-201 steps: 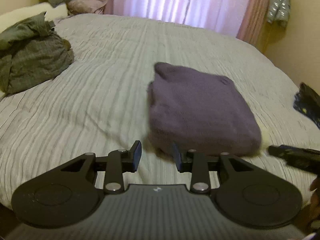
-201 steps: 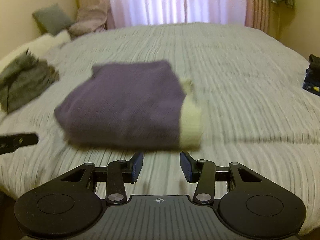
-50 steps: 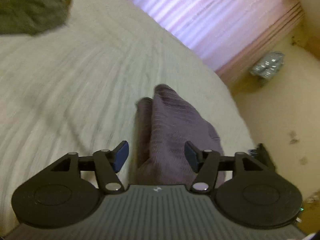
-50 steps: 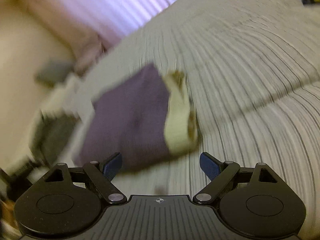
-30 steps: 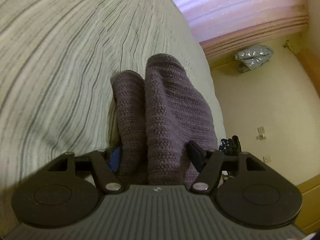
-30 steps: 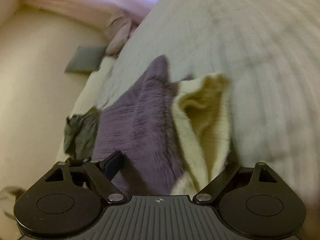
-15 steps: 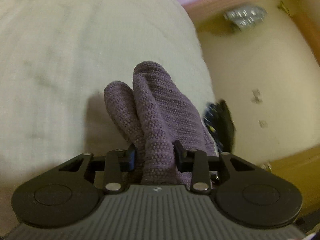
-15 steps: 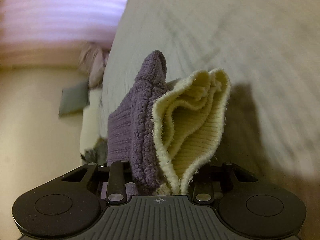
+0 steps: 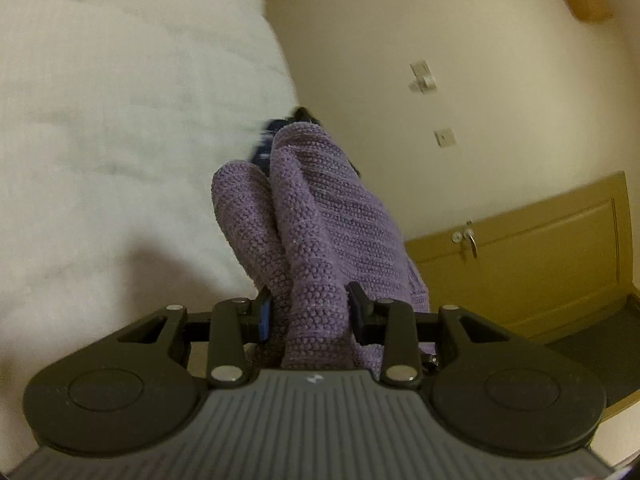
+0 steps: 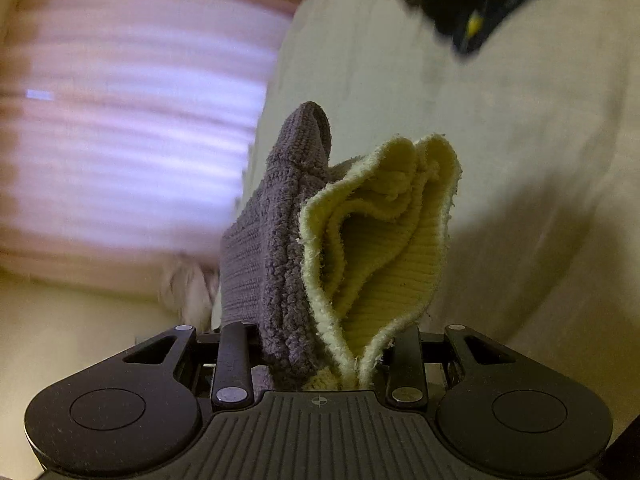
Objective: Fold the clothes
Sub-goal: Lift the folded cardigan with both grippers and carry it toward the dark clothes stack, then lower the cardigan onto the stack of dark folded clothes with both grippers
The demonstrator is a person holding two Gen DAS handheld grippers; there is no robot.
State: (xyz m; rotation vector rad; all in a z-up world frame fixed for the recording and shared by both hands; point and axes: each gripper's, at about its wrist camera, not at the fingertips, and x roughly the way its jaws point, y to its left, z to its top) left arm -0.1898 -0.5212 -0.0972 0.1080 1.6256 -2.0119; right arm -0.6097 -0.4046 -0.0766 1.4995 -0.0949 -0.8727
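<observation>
- gripping a thick fold of the purple knit sweater [image 9: 320, 216], the left gripper [image 9: 312, 308] is seen with its jaws drawn close, the fabric bunched between them and touching both fingers.
- the right gripper [image 10: 324, 344] is likewise clamped on the sweater's other side, where the purple knit [image 10: 276, 240] and the cream ribbed hem [image 10: 384, 248] are pinched together; its fingertips are hidden by the cloth.
- the sweater is held up off the bed [image 9: 100, 120], which is seen blurred behind and beside it in both views.
- a dark patterned garment [image 10: 480, 4] is seen at the top of the right view, blurred; a bit of blue is glimpsed behind the sweater in the left view.
- a door [image 9: 540, 248] and a pale wall [image 9: 460, 40] are shown in the left view; a lit curtain [image 10: 132, 120] is smeared across the right.
- compared with 1.7 s ago, both pairs of jaws, then spread wide around the sweater lying on the bed, have been closed on it, and it has been lifted clear.
</observation>
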